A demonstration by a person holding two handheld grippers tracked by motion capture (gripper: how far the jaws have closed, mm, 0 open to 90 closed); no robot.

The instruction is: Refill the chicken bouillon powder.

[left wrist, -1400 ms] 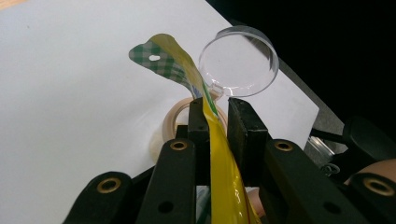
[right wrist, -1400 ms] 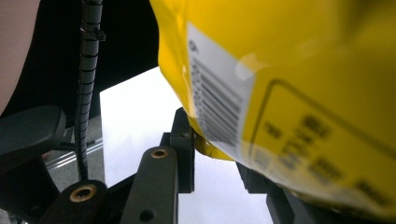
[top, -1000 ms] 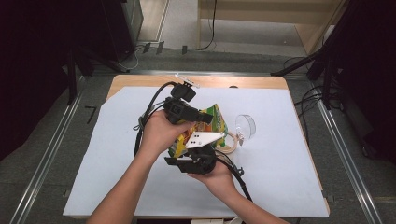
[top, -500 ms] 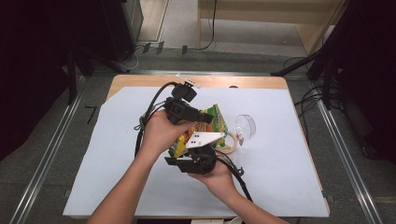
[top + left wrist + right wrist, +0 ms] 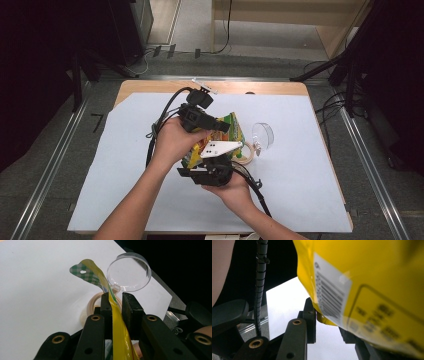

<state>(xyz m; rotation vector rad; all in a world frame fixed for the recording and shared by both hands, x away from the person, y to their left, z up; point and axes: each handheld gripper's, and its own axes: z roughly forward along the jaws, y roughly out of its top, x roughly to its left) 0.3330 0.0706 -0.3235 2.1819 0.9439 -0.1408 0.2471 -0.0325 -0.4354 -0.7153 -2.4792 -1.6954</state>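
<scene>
Bag: yellow snack bag (image 5: 227, 131) held above the white sheet (image 5: 310, 185) near table centre, between both grippers; green checked top edge with a hang hole seen in the left gripper view.
Left gripper (image 5: 116, 303): jaws pinched on the bag's upper part, film running between them.
Right gripper (image 5: 212, 167): jaws clamped on the bag's lower edge, beside the barcode (image 5: 330, 295).
Tape roll (image 5: 244, 155): lies flat on the sheet beneath the bag.
Clear round lid (image 5: 263, 135): stands on edge just beside the roll.
</scene>
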